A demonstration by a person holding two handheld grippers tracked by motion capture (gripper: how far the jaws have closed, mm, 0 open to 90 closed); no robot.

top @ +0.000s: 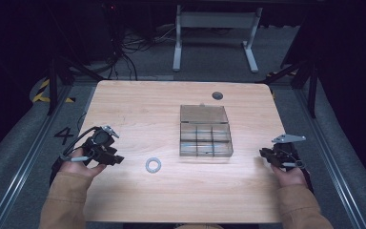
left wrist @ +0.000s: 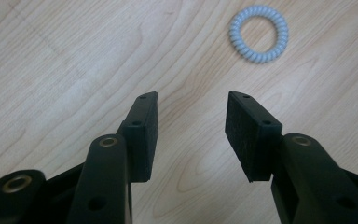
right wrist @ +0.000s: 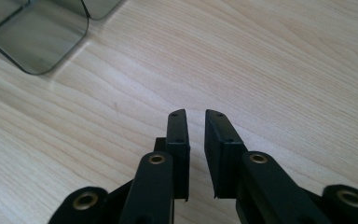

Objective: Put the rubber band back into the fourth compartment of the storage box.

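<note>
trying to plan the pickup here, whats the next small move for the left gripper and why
Probably ease the left gripper forward toward the coiled hair tie. Its jaws stand open with nothing between them, and the tie lies flat on the table just ahead, a little off to one side, with the clear compartment box farther on.

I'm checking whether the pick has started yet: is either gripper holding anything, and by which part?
Nothing is held. The left gripper stands open over bare wood, short of the spiral hair tie. The right gripper is nearly shut with nothing between its jaws.
</note>
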